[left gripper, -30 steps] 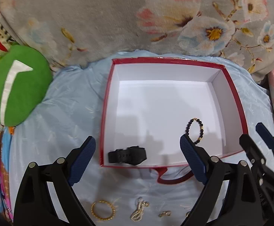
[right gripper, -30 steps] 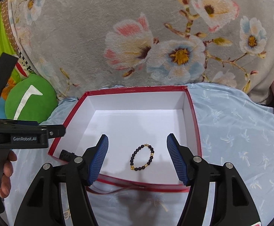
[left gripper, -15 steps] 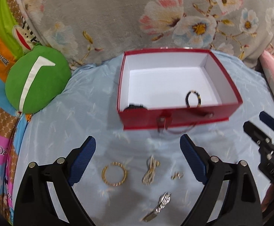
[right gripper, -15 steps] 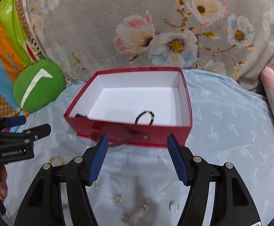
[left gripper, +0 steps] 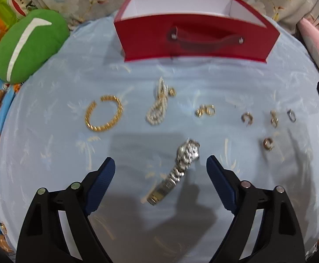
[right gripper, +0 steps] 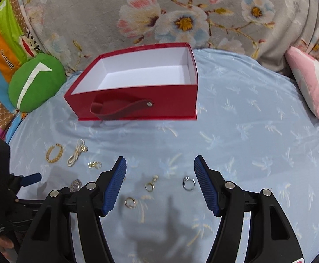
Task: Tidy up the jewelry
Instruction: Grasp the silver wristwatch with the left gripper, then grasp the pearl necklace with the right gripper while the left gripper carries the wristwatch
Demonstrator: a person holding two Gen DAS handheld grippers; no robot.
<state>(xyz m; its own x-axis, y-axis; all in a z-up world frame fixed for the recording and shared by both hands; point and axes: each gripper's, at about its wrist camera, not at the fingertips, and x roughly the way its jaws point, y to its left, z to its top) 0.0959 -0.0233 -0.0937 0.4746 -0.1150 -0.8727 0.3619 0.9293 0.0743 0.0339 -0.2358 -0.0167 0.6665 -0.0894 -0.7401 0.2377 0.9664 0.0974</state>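
Observation:
A red box [left gripper: 194,37] with a white inside and a strap handle stands at the far side of the blue cloth; it also shows in the right wrist view [right gripper: 137,94]. In front of it lie a gold bangle [left gripper: 103,113], a pearl strand [left gripper: 158,107], several small rings [left gripper: 205,110] and a silver watch [left gripper: 178,171]. My left gripper [left gripper: 160,173] is open, with the watch lying between its fingers. My right gripper [right gripper: 159,175] is open over small rings [right gripper: 189,183], a gold ring [right gripper: 130,202] and a clasp [right gripper: 150,184].
A green round cushion [left gripper: 27,43] lies left of the box. A pink and white cushion [right gripper: 310,83] lies at the right edge. A grey floral blanket [right gripper: 181,11] rises behind the box. The left gripper [right gripper: 16,197] shows at the left of the right wrist view.
Both grippers have drawn back from over the box and dropped toward the near cloth. The loose jewelry has come into view; the box's contents are now hidden behind its front wall.

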